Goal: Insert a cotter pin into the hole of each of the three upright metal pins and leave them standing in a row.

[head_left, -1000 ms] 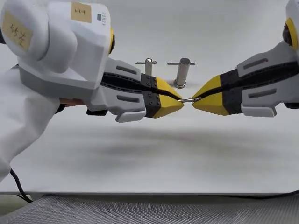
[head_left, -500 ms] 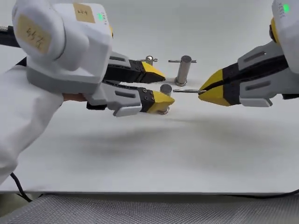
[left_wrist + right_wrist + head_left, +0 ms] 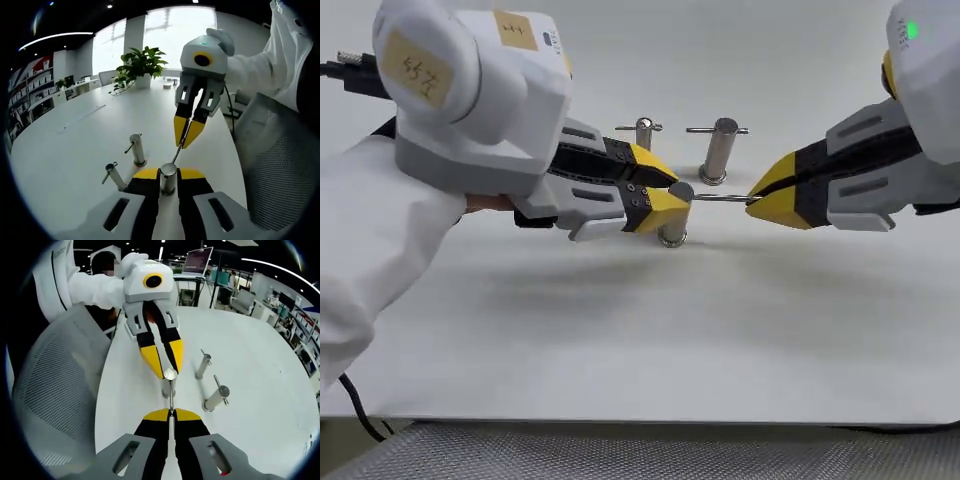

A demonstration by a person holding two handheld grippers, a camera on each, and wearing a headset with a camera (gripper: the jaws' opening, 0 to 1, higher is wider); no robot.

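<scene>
Three upright metal pins stand on the white table [image 3: 720, 330]. The two far pins [image 3: 643, 135] [image 3: 718, 152] each carry a cotter pin through the top. My left gripper [image 3: 670, 190] is shut on the near pin [image 3: 672, 228], which also sits between its yellow jaws in the left gripper view [image 3: 168, 180]. From the right, my right gripper [image 3: 757, 200] is shut on a thin cotter pin [image 3: 720, 197]. The cotter pin lies level, and its free end meets the near pin's head [image 3: 170, 374].
The table's front edge runs close below, with a grey mesh chair back [image 3: 620, 455] beyond it. A potted plant [image 3: 140, 65] stands at the far end of the long table. White sleeves [image 3: 360, 260] follow both grippers.
My left gripper let go of the cotter pin, opened, and has closed around the near upright pin. My right gripper kept the cotter pin and brought its tip to that pin's head.
</scene>
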